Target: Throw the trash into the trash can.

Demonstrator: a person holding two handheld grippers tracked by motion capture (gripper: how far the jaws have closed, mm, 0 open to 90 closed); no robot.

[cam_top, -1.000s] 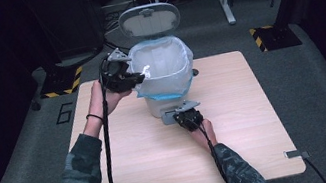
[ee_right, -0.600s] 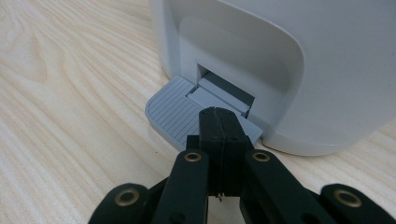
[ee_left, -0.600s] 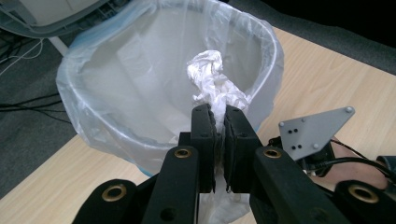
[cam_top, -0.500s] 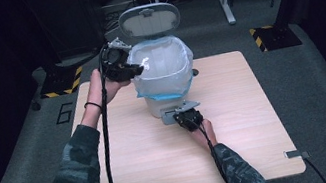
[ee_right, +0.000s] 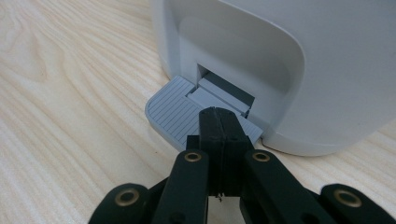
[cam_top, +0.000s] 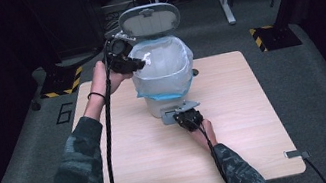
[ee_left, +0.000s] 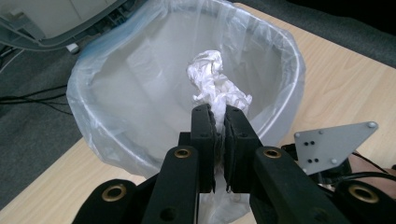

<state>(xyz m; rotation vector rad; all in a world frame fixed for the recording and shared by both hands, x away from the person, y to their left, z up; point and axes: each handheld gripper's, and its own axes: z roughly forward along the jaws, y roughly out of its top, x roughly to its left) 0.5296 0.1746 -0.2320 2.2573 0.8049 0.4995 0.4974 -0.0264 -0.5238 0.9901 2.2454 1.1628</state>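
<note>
1. I am holding my left gripper (cam_top: pixel 138 64) up at the near-left rim of the pedal bin (cam_top: pixel 168 103), with its jaws pinching a crumpled white wad of plastic (ee_left: pixel 215 86).
2. In the left gripper view, the wad is sticking out past the tips of my left gripper (ee_left: pixel 219 112) and hanging just over the open mouth of the bin, above the clear bin liner (ee_left: pixel 140 79) that is lining the inside and folding over the rim.
3. The wad is not touching the liner walls that I can see; it is sitting in the air between the jaws, with a little of it trailing down between them.
4. The bin's lid (cam_top: pixel 148 20) is standing open, tilted up and back behind the bin.
5. I am keeping my right gripper (cam_top: pixel 187 117) low on the tabletop (cam_top: pixel 255 105), at the front foot of the bin.
6. In the right gripper view, the jaws of my right gripper (ee_right: pixel 219 116) are pressed together with nothing between them, and their tips are resting on the grey ribbed pedal (ee_right: pixel 170 114) that is jutting from the slot in the bin's white base (ee_right: pixel 299 70).
7. The bin is standing upright toward the far middle of the tabletop.
</note>
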